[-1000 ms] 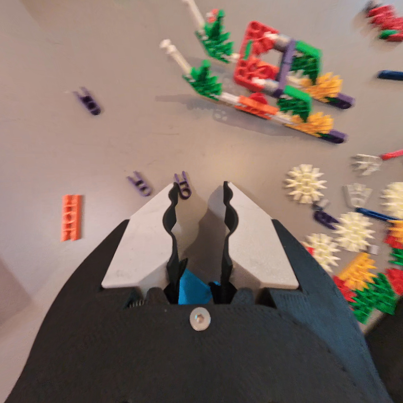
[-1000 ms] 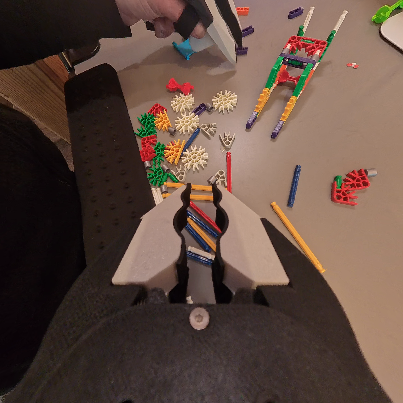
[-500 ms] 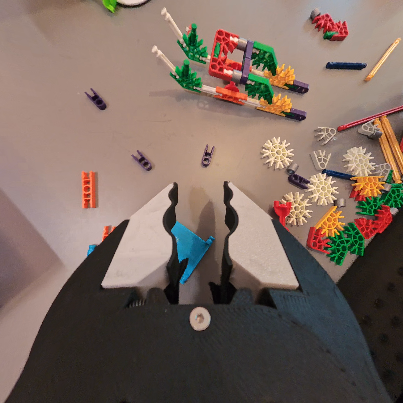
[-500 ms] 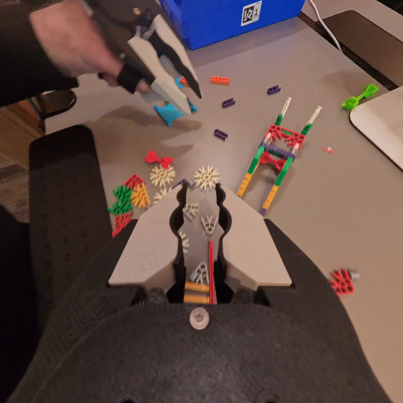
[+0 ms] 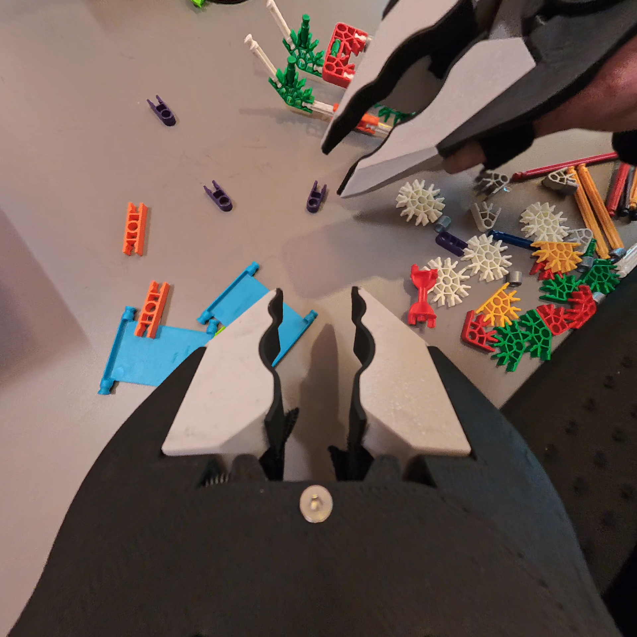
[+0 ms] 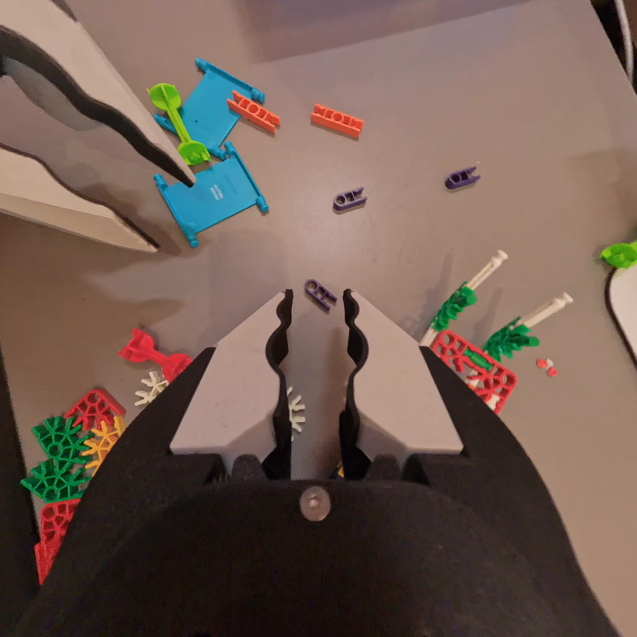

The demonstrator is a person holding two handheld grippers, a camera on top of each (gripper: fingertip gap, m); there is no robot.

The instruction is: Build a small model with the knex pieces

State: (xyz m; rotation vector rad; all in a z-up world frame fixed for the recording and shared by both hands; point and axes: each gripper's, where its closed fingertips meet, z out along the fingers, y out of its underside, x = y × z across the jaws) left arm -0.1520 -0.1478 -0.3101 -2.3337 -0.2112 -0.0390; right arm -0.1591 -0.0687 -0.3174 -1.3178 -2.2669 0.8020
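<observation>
Tools over a grey desk strewn with construction-toy pieces. Right tool is spread wide and holds nothing; a purple clip connector lies on the desk just beyond and between its 2 fingertips. Right of this tool stands a built frame of red panels, green connectors and white rods; to its left lie a red spool-shaped piece and a heap of red, green and yellow connectors.

Left tool is likewise wide and empty, poised above bare desk, its left finger overlapping a blue panel. A second blue panel lies farther left with an orange ladder-shaped piece resting on it. Another orange piece and 2 more purple clips lie well apart beyond. White snowflake connectors cluster to the right, near yellow rods. In the right wrist view a lime-green spool piece lies across the blue panels.
</observation>
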